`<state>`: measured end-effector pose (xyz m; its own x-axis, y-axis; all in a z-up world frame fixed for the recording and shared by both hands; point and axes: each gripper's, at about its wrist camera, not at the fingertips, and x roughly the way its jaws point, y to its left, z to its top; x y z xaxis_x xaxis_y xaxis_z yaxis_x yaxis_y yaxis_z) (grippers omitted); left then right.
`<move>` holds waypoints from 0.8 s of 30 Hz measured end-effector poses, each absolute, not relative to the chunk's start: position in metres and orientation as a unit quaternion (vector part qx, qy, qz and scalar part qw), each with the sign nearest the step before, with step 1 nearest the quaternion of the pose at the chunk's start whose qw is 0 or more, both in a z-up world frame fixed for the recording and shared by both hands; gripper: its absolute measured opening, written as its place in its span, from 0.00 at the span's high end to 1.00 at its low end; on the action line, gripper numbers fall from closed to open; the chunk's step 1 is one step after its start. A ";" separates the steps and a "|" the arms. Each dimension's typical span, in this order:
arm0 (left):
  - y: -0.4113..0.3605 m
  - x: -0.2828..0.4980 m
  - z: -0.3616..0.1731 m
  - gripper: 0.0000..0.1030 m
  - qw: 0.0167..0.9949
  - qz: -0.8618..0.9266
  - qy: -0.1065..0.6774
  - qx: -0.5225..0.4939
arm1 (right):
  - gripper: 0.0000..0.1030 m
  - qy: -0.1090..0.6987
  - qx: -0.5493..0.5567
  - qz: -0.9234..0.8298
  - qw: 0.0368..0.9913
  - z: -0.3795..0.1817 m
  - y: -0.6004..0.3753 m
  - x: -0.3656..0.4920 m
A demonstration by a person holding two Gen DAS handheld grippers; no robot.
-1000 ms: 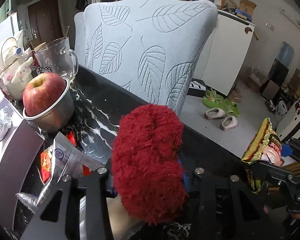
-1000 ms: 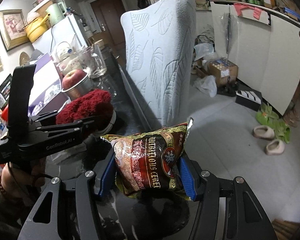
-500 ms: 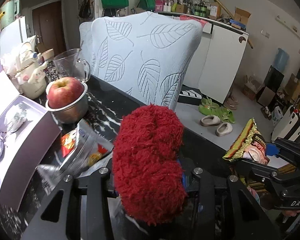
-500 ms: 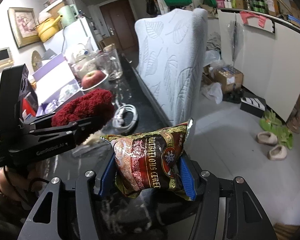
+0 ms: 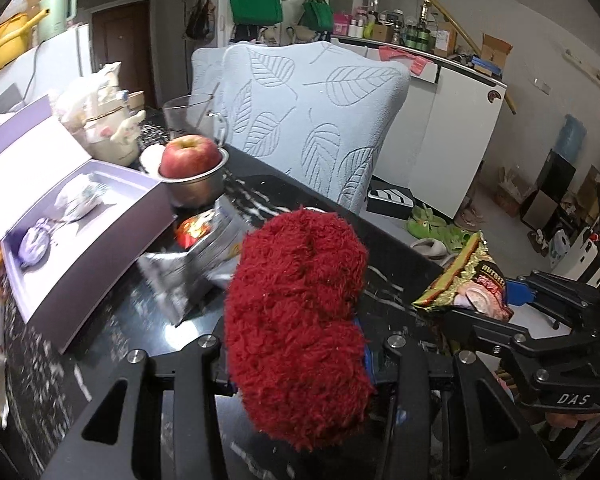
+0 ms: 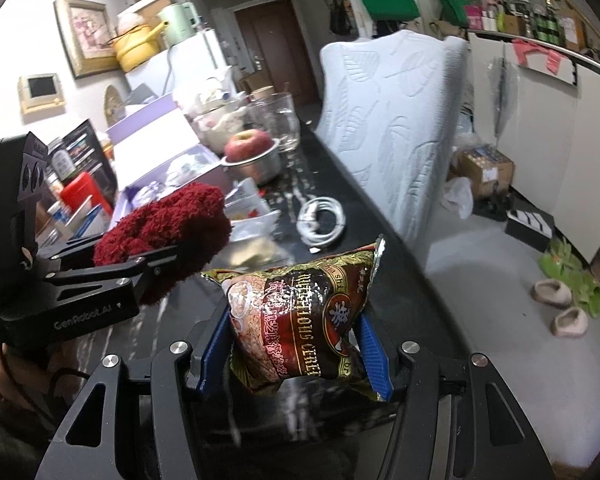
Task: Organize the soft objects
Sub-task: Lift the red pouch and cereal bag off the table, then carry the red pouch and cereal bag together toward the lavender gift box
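Left wrist view: the left gripper (image 5: 296, 360) had lifted off the desk (image 5: 332, 216), fingers clamped on a red sock (image 5: 296, 320); the right gripper (image 6: 296, 344) rose alongside, clamped on a cereal bag (image 6: 300, 316), both ready for sorting.

The room is evenly lit from overhead, bright enough that the wall (image 6: 4, 20) at the upper left of the right wrist view washes out to white. Both fisheye views bend straight lines hard toward black, vignetted corners, and glare streaks the black tabletop (image 5: 140, 312). Motion blur smears the silver packet (image 5: 188, 268) and the near tabletop, while the far room stays fairly sharp.
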<state>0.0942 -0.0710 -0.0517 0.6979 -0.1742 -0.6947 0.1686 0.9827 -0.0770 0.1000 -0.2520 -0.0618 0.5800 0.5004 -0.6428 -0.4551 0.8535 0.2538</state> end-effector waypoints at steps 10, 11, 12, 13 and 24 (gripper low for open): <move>-0.044 0.045 -0.046 0.59 0.927 -0.059 0.369 -0.023 | 0.44 0.365 0.016 0.316 0.875 -0.060 -0.219 0.071; -0.041 0.040 -0.045 0.59 0.928 -0.055 0.368 -0.025 | 0.44 0.364 0.013 0.323 0.874 -0.060 -0.215 0.068; -0.038 0.036 -0.045 0.59 0.928 -0.051 0.367 -0.027 | 0.44 0.363 0.012 0.328 0.872 -0.059 -0.212 0.065; -0.035 0.031 -0.044 0.59 0.929 -0.047 0.367 -0.029 | 0.44 0.361 0.010 0.333 0.871 -0.059 -0.208 0.062; 0.005 -0.019 -0.032 0.59 0.935 -0.001 0.351 -0.046 | 0.44 0.344 -0.004 0.404 0.848 -0.053 -0.162 0.039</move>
<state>-0.0187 0.0054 -0.0316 0.7539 -0.0337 -0.6561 -0.0313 0.9957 -0.0871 0.0388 -0.1618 -0.0530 0.4366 0.6821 -0.5866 -0.6874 0.6736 0.2716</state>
